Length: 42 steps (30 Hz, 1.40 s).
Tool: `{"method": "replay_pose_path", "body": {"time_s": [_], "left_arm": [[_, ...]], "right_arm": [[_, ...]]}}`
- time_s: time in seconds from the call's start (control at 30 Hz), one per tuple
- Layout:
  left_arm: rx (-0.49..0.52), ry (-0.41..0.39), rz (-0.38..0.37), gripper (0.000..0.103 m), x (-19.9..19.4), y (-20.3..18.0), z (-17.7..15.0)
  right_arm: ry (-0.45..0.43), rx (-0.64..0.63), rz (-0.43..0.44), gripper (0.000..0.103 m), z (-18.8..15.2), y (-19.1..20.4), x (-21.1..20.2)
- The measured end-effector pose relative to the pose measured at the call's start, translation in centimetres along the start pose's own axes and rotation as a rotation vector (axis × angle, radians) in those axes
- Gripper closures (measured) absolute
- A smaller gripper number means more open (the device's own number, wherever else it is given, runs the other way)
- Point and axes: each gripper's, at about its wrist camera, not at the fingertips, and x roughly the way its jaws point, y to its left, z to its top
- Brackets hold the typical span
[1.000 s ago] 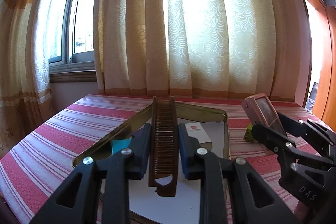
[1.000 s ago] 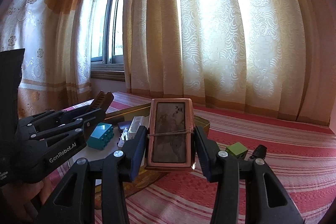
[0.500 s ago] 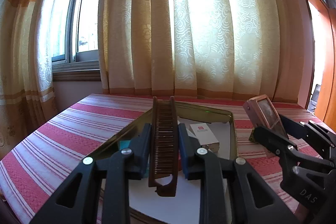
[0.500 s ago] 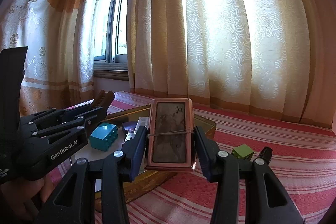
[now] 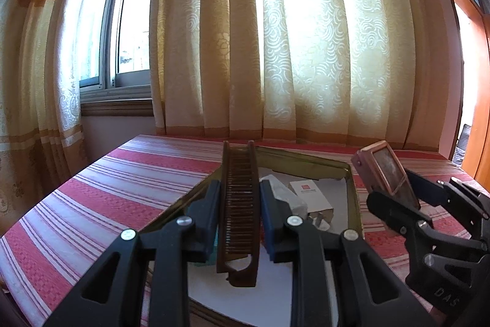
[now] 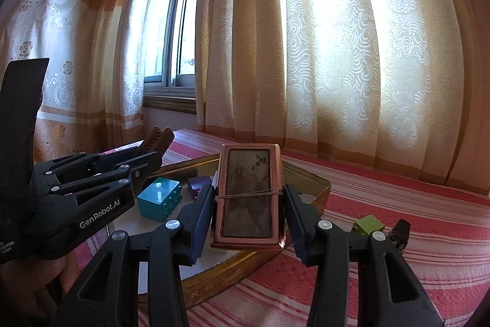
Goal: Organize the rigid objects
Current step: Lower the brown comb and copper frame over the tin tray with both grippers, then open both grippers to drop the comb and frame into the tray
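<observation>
Now left claw pinching brown comb, right claw pinching copper case, both above gold tray.

One comb, one copper case, one tray, three toy blocks, two tongs.

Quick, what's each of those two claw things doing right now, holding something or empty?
Left gripper: closed on a brown comb.
Right gripper: closed on a copper-coloured case with a rubber band around it.
</observation>
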Motion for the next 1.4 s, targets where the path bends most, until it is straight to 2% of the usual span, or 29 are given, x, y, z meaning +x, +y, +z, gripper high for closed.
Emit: {"method": "replay_pose_path", "body": {"time_s": [0.3, 0.5, 0.67, 0.77, 0.83, 0.9, 0.97, 1.03, 1.17, 1.33, 1.4], "left_arm": [[0.018, 0.052, 0.020, 0.079, 1.5, 1.3, 0.3], [-0.006, 0.159, -0.035, 0.080, 3.6, 2.1, 0.8], [0.024, 0.197, -0.039, 0.079, 4.5, 1.8, 1.1], [0.031, 0.203, -0.022, 0.079, 4.7, 1.8, 1.1], [0.030, 0.203, -0.014, 0.070, 4.7, 1.8, 1.2], [0.039, 0.190, 0.009, 0.045, 4.4, 1.7, 1.2], [0.044, 0.174, 0.032, 0.030, 4.1, 1.6, 1.2], [0.043, 0.165, 0.038, 0.026, 3.8, 1.4, 1.4], [0.048, 0.151, 0.043, 0.004, 3.2, 0.5, 1.7], [0.055, 0.129, -0.012, 0.003, 2.5, -2.0, 2.3], [0.060, 0.124, -0.035, 0.001, 2.3, -3.1, 2.5]], "right_arm": [[0.061, -0.011, 0.038, 0.055, 0.4, 0.8, 2.2], [0.162, 0.011, 0.047, 0.055, 0.5, 0.7, 4.7], [0.224, 0.044, 0.021, 0.055, 0.5, -0.4, 6.5], [0.260, 0.055, 0.037, 0.054, 0.7, -0.5, 7.4], [0.275, 0.052, 0.062, 0.054, 0.9, -0.2, 7.8], [0.273, 0.036, 0.056, 0.049, 1.2, 0.0, 7.8], [0.238, 0.042, 0.050, 0.030, 1.4, -0.1, 7.0], [0.205, 0.058, 0.051, 0.027, 1.7, -0.6, 6.1], [0.176, 0.078, 0.037, 0.026, 2.2, -2.2, 4.7], [0.163, 0.127, -0.028, 0.026, 2.0, -6.3, 3.0], [0.179, 0.139, -0.099, 0.026, 1.7, -8.7, 2.5]]}}
